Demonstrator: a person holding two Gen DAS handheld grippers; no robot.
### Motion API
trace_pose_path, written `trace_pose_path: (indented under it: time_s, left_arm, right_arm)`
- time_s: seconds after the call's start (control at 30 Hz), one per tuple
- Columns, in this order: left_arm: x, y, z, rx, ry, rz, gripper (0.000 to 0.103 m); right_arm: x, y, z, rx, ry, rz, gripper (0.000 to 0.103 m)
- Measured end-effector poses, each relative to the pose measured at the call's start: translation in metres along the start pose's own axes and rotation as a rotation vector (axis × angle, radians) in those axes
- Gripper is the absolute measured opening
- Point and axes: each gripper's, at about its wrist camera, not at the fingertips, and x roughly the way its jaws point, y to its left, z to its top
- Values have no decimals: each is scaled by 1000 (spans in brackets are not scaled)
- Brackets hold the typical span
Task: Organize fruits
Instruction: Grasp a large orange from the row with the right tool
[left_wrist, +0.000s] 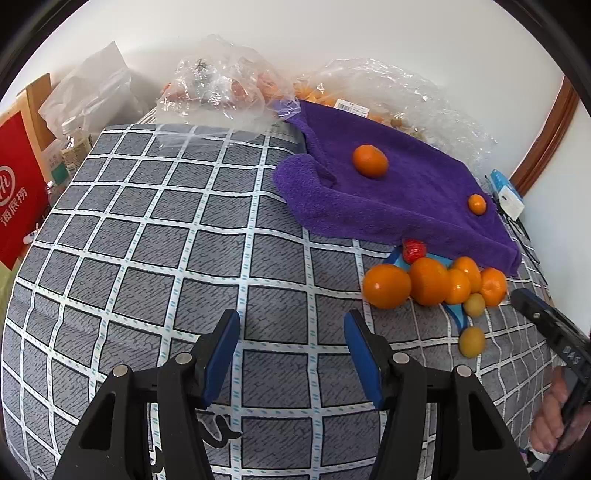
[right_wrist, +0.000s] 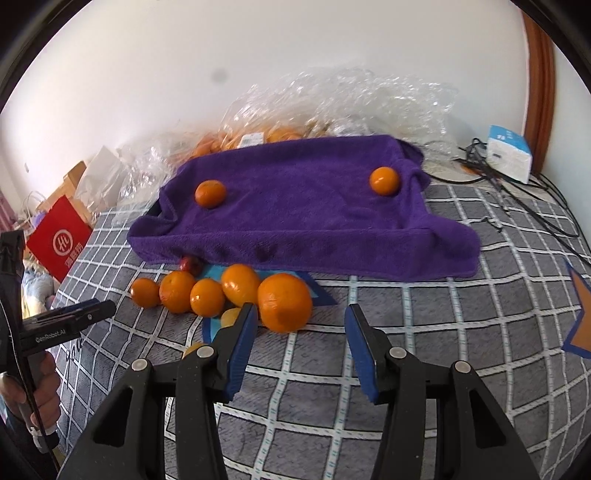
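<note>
Right wrist view: the right tongs (right_wrist: 300, 314) hang spread over the grid-patterned bedspread (right_wrist: 424, 314), nothing between the blue pads, tilted down toward a loose cluster of oranges (right_wrist: 221, 291). The largest orange (right_wrist: 284, 301) sits just ahead and a little left of the gap, close beside the left pad; my guess is it is the next pick. The cluster lies along the near hem of a purple towel (right_wrist: 295, 206) draped over some raised, box-like shape, which likely serves as the sorting surface. Two oranges already sit apart on top, one at the left (right_wrist: 209, 193), one at the right (right_wrist: 384, 180), probably set there on purpose. A strawberry (right_wrist: 190, 264) shows at the towel's edge; a pale yellow fruit (right_wrist: 231, 316) is half hidden behind the left pad. Left wrist view: the left tongs (left_wrist: 291, 321) are likewise spread and empty, aimed at bare bedspread, with the cluster well off to their right. Two small yellow-green fruits (left_wrist: 472, 341) lie nearest them. Crumpled clear plastic bags (left_wrist: 221, 85) of more fruit lie behind the towel.
</note>
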Motion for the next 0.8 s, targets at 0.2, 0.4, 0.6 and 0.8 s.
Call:
trace_pose_path:
  time_s: [0.2, 0.4, 0.6, 0.8]
  left_arm:
    - [-6, 0, 1, -14, -14, -51, 57]
    - [4, -2, -4, 14, -11, -33, 57]
    - [2, -3, -11, 29, -50, -36, 57]
    - [2, -8, -17, 93, -68, -3, 57]
  right_arm:
    - [22, 13, 1, -43, 36, -6, 50]
    - [31, 19, 6, -60, 26, -34, 49]
    - [29, 13, 6, -48, 12, -46, 39]
    - [12, -2, -1, -17, -17, -102, 39]
